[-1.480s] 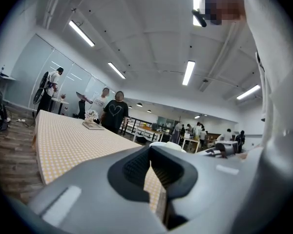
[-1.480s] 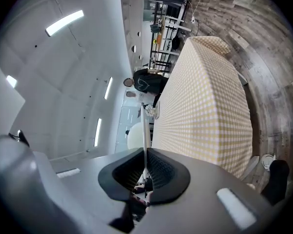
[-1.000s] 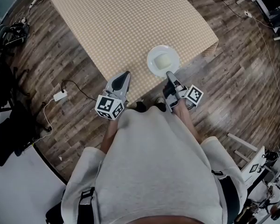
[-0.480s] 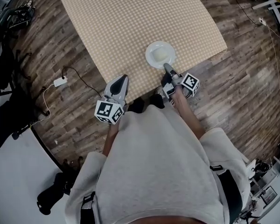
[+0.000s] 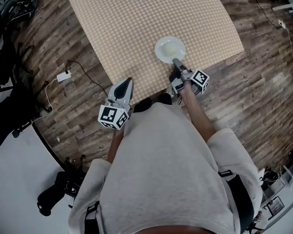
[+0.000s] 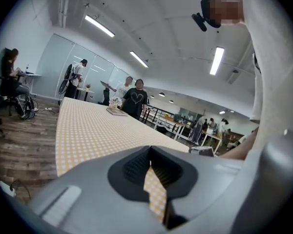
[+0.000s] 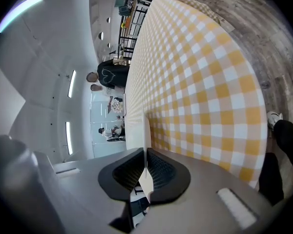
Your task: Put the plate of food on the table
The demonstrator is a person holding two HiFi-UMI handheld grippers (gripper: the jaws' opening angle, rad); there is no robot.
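A white plate (image 5: 170, 49) with pale food on it rests on the yellow checked table (image 5: 136, 18), close to the near edge. My right gripper (image 5: 176, 62) reaches over that edge and is shut on the plate's near rim. In the right gripper view the thin white rim (image 7: 137, 130) stands between the pads of the right gripper (image 7: 145, 172); the jaws have just eased open slightly with the rim still between them. My left gripper (image 5: 128, 81) hovers at the table's near edge, left of the plate, shut and empty. The left gripper (image 6: 149, 165) looks along the tablecloth (image 6: 93, 126).
A white power adapter (image 5: 63, 76) with a black cable lies on the wooden floor left of the table. Black office chairs (image 5: 5, 111) stand at the far left. Several people (image 6: 134, 99) stand by the table's far end. My shoes (image 5: 154, 103) are under the near edge.
The right gripper has carried the plate farther over the table and lower, and the plate now sits on the cloth. The left gripper has sunk a little and stayed shut.
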